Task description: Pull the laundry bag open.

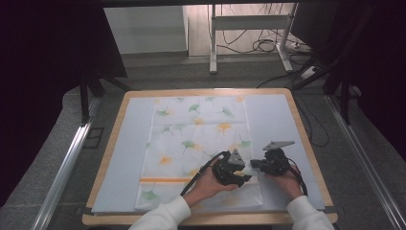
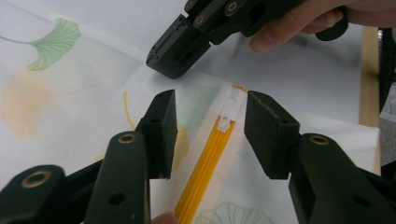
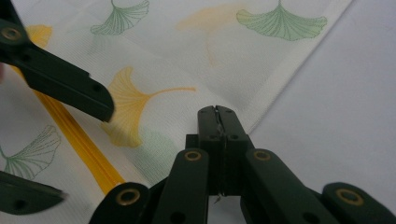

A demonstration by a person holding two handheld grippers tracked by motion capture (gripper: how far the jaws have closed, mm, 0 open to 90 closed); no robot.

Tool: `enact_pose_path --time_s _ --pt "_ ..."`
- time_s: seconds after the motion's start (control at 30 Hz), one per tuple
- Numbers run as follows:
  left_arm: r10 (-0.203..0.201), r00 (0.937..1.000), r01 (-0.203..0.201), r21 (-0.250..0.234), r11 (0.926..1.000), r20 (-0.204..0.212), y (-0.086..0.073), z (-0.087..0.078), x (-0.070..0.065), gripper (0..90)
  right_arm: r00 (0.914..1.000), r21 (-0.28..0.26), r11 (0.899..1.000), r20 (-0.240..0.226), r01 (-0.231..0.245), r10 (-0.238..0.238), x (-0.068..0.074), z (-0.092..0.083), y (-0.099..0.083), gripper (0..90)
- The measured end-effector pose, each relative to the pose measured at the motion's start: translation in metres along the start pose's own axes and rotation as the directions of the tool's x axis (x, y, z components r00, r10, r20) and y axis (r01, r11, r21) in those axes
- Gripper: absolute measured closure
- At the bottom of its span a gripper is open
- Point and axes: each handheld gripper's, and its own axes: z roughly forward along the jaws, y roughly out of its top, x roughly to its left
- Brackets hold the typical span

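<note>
Two grippers: mine, on the pillowcase (image 1: 196,143).
Left gripper (image 2: 210,123): unclenched, jaws straddling the zipper pull (image 2: 225,123).
Right gripper (image 3: 218,116): clenched on the pillowcase edge.

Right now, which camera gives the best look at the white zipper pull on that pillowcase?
The left gripper view: the zipper pull sits sharp between the open jaws, at the yellow zipper's end. The right gripper view shows the yellow zipper, not clearly the pull; in the high view it is too small.

The pillowcase (image 1: 198,143) is thin, matt woven cloth with a fine ribbed texture, printed with green and yellow leaves. Its zipper (image 2: 205,172) is smooth, glossy yellow plastic with a white plastic pull (image 2: 227,122). The left claw (image 2: 210,133) is matt black plastic with brass-coloured rivets and grainy foam-like pads. The tabletop (image 1: 306,139) has a pale wooden edge under a smooth, matt light-blue sheet (image 1: 273,120).
</note>
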Motion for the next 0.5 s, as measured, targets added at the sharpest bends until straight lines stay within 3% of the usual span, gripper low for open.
enact_pose_path --time_s 0.5 --pt "0.061 0.9981 -0.061 0.075 0.9953 0.000 0.011 0.024 -0.004 61.4 0.9997 -0.013 1.000 -0.002 -0.026 0.026 -0.004 -0.002 -0.002 89.4"
